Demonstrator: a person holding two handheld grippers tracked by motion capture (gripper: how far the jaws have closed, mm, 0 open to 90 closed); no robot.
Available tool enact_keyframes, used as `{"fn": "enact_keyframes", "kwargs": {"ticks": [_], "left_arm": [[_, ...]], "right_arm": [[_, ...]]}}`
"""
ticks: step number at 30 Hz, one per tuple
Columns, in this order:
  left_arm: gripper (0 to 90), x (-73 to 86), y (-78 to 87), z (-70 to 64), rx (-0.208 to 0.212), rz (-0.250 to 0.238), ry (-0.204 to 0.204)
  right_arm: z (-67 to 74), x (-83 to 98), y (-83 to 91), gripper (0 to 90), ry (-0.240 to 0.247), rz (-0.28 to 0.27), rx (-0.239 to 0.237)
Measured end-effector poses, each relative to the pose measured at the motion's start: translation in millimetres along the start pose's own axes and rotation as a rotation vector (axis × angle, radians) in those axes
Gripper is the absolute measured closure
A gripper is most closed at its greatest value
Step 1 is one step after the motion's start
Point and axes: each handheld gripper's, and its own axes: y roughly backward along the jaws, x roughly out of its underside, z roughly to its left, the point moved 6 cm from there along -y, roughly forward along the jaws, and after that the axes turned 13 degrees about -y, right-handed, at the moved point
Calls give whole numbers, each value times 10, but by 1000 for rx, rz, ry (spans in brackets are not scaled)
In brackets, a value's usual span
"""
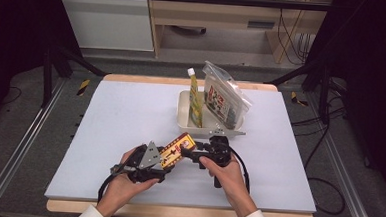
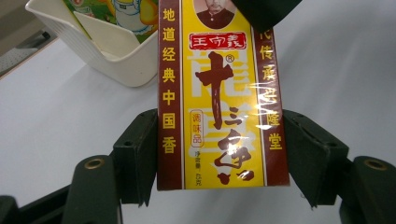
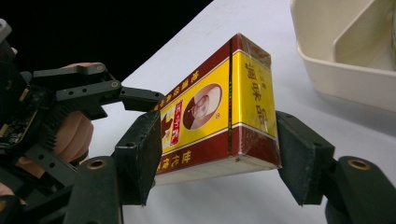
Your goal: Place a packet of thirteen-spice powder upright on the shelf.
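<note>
At the bottom centre of the high view, a person's two sleeved forearms are reaching up into the frame, each hand holding a black gripper over a white tabletop point(image 1: 104, 134). Between them, just below the middle of the frame, a yellow and dark red seasoning box point(image 1: 177, 150) is being held above the tabletop, tilted with its far end toward the upper right.

The left gripper point(image 1: 164, 163), at lower left of centre, is grasping the near end of the box. In the left gripper view its two black jaws are pressing against the box's long dark red sides, low in the frame, while the box point(image 2: 219, 93) is running upward through the middle of the picture.

The right gripper point(image 1: 187, 153), just right of centre, is meeting the box's other end. In the right gripper view the box point(image 3: 219, 116) is sitting between the two jaws in the middle of the frame; the left jaw is touching its printed face and the right jaw is lying against its red end, so this gripper is also clamping it. The left gripper point(image 3: 140, 100) is showing at the left of that frame.

Farther up, right of centre in the high view, a cream divided bin point(image 1: 183, 113) is standing on the tabletop. A yellow pouch with a white cap point(image 1: 195, 101) is standing upright in it, and a clear printed bag point(image 1: 224, 97) is leaning beside it at the right.
</note>
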Motion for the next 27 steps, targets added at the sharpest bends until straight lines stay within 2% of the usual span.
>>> {"fn": "enact_keyframes", "kwargs": {"ticks": [2,6,7,8,9,13,23,27], "left_arm": [[322,1,1,-3,4,8,-12],[322,2,-10,-11,4,2,-4],[322,3,-15,-11,2,1,-2],[322,14,-17,-8,4,13,-14],[322,18,-31,-15,2,11,-6],[323,53,-61,-19,8,34,-16],[323,55,-70,-30,-1,37,-26],[322,69,-81,-28,-1,37,-22]], "right_arm": [[-2,11,-4,396,-6,8,-7],[-16,19,-5,448,-8,4,-6],[-19,19,-1,465,-21,-1,-9],[-22,18,2,477,-25,-3,-12],[-24,17,7,490,-27,-5,-14],[-13,21,18,542,-29,-3,-22],[-12,23,27,569,-54,-7,-33],[18,10,51,628,-63,-21,-60]]}}
